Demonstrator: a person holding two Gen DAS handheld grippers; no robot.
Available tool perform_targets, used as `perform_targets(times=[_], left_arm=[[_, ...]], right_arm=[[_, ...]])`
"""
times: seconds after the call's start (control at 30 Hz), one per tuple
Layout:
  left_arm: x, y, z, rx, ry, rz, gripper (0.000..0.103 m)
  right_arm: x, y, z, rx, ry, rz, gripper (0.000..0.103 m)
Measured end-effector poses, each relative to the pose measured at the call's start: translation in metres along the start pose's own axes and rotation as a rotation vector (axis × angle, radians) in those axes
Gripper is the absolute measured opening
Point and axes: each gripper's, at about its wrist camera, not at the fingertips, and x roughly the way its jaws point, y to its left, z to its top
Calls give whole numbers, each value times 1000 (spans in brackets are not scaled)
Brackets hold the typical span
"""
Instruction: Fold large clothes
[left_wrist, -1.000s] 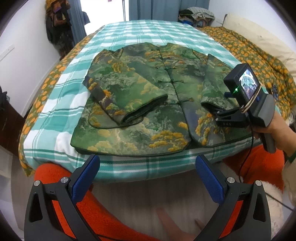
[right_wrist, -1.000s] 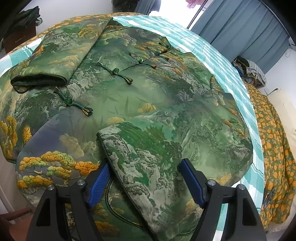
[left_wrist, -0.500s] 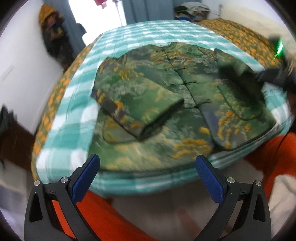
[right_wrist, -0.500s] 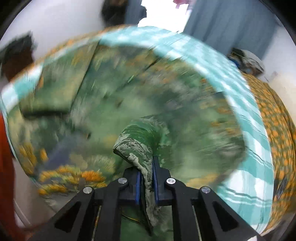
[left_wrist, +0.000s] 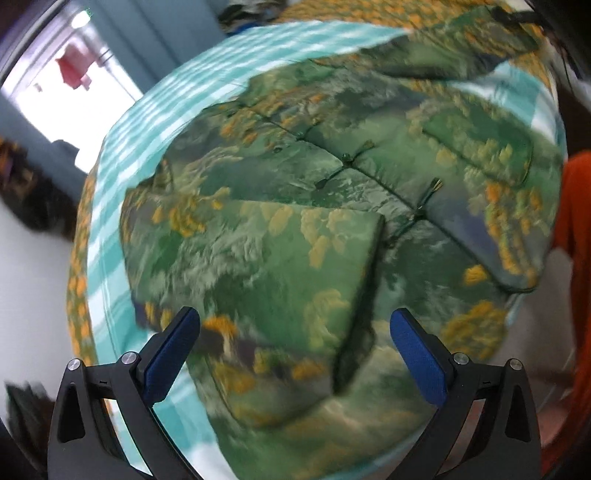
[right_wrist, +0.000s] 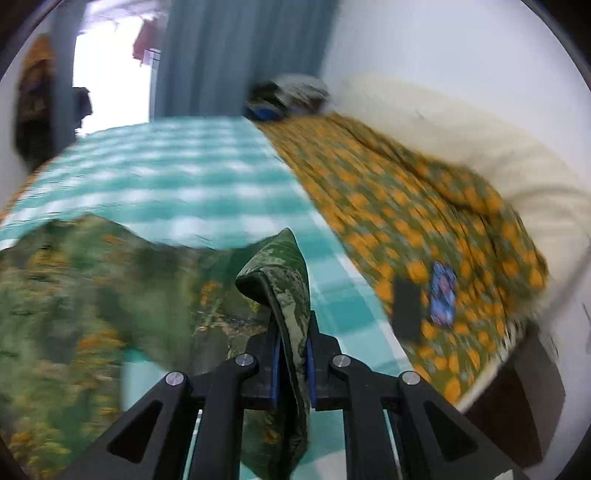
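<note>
A green jacket with a yellow tree print lies spread on the bed, front up, knot buttons down its middle. Its left sleeve is folded across the body. My left gripper is open, its blue pads either side of that sleeve's cuff, just above it. My right gripper is shut on the jacket's right sleeve and holds it lifted off the bed. In the left wrist view that lifted sleeve hangs at the top right.
A teal and white checked sheet covers the bed. An orange-flowered quilt lies to the right with a dark phone and a blue packet on it. Curtains and a window stand behind.
My right gripper has closed on the right sleeve and lifted it up and away from the jacket. My left gripper has moved in from the bed's edge over the folded left sleeve.
</note>
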Motion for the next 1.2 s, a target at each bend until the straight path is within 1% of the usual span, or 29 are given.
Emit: perform_targets(times=[0.03,0.1,0.13,0.17,0.2,0.27,0.3,0.37,0.4,0.43,0.47,0.5,0.53,0.6,0.63,0.7,0.77,0.8,0.83,0.9,0.93,0.97,1.0,1.03,1.07,1.1,1.13,1.17,1.2], left_arm=[[6,0,2,18,11,-3,102],[25,-1,7,50,44,-12,102],[32,0,7,54,58,-17,102],[43,1,8,56,79,-34,102],[51,1,8,59,94,-54,103],[66,1,7,67,116,-84,103],[71,3,7,60,117,-106,100],[73,10,7,16,102,-173,75],[71,19,7,-25,96,-217,52],[68,26,8,-63,84,-250,19],[62,38,8,-106,75,-247,9],[53,51,8,-148,52,-258,9],[44,63,5,-184,24,-252,9],[16,107,-5,-307,-45,-221,9],[6,124,-10,-352,-67,-207,9],[-20,180,-31,-487,-116,-151,9],[-37,225,-56,-598,-140,-83,9],[-45,251,-74,-666,-148,-41,10],[-46,269,-87,-719,-150,-16,10],[-48,310,-126,-859,-136,52,12],[-46,323,-143,-909,-118,89,17],[-42,335,-161,-965,-87,138,20],[-36,345,-181,-1033,-44,199,33],[-32,351,-196,-1090,-12,244,43],[-30,354,-214,-1147,14,281,45],[-29,354,-232,-1203,29,292,46],[-29,349,-240,-1236,27,277,46],[-30,341,-244,-1252,12,249,46],[-34,328,-245,-1248,-14,199,46]], right_arm=[[17,-7,-7,23,47,-18,17],[34,-17,-24,72,97,-65,48],[36,-20,-35,107,99,-81,50],[34,-21,-42,125,100,-73,50],[29,-18,-50,131,97,-57,50],[7,-5,-64,120,64,-7,50],[-7,4,-71,105,43,19,50],[-36,24,-84,78,2,78,50],[-49,34,-88,65,-16,112,51],[-61,44,-93,52,-32,142,51],[-75,55,-97,38,-51,171,52],[-88,67,-102,24,-71,195,52],[-100,79,-106,5,-86,222,52],[-114,98,-111,-21,-106,259,52],[-121,107,-114,-31,-117,277,52],[-131,120,-118,-48,-128,314,52],[-140,134,-121,-68,-137,336,52],[-144,140,-123,-80,-144,348,52],[-148,147,-124,-96,-147,357,52],[-152,156,-127,-109,-146,364,52],[-152,159,-128,-113,-136,371,52],[-151,161,-129,-112,-129,371,52],[-150,161,-130,-107,-121,371,52],[-150,161,-131,-101,-114,371,52],[-149,160,-132,-97,-105,369,52],[-147,158,-133,-94,-95,365,52],[-145,156,-135,-93,-86,363,52],[-141,153,-137,-94,-66,362,57],[-136,150,-140,-90,-40,358,67]])
